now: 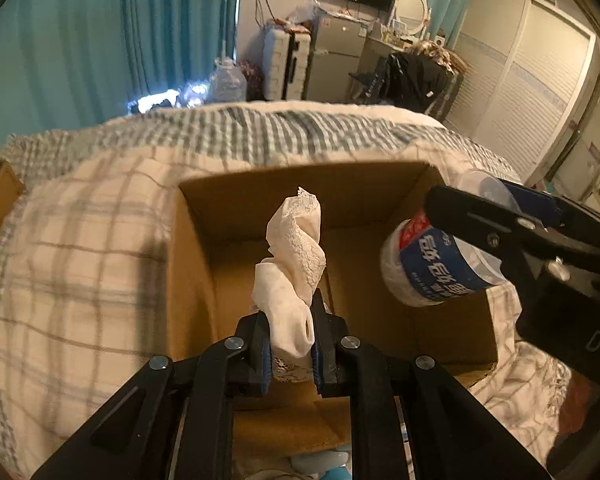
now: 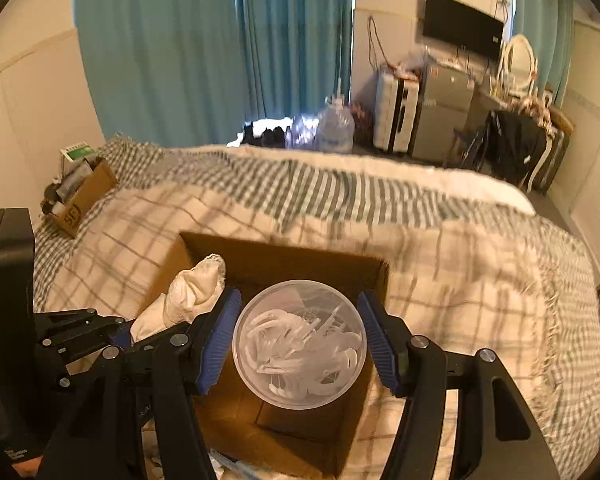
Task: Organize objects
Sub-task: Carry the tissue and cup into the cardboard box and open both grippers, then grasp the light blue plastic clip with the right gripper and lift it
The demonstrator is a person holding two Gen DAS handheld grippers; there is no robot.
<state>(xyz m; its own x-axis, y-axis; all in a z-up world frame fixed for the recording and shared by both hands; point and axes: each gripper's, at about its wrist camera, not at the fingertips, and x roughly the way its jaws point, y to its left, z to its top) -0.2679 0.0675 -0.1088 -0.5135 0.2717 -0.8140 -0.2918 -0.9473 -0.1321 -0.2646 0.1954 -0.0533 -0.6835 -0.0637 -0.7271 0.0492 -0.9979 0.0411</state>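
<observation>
An open cardboard box (image 1: 384, 188) rests on the bed, its floor bare where I can see it. My left gripper (image 1: 290, 332) is shut on a rolled white lace cloth (image 1: 296, 252), which sticks up from the pads above the box's near side. My right gripper (image 2: 298, 296) is shut on a round clear plastic container (image 2: 300, 344) with white pieces inside, its lid facing the camera. In the left wrist view this container (image 1: 432, 268) shows a blue label and hangs over the box's right part. The cloth (image 2: 196, 292) is just left of the container.
A plaid blanket (image 2: 460, 264) covers the bed around the box. A smaller cardboard box (image 2: 84, 196) full of items sits at the bed's far left corner. Beyond the bed are a water jug (image 2: 334, 126), suitcases, a dark TV (image 2: 460, 26) and teal curtains.
</observation>
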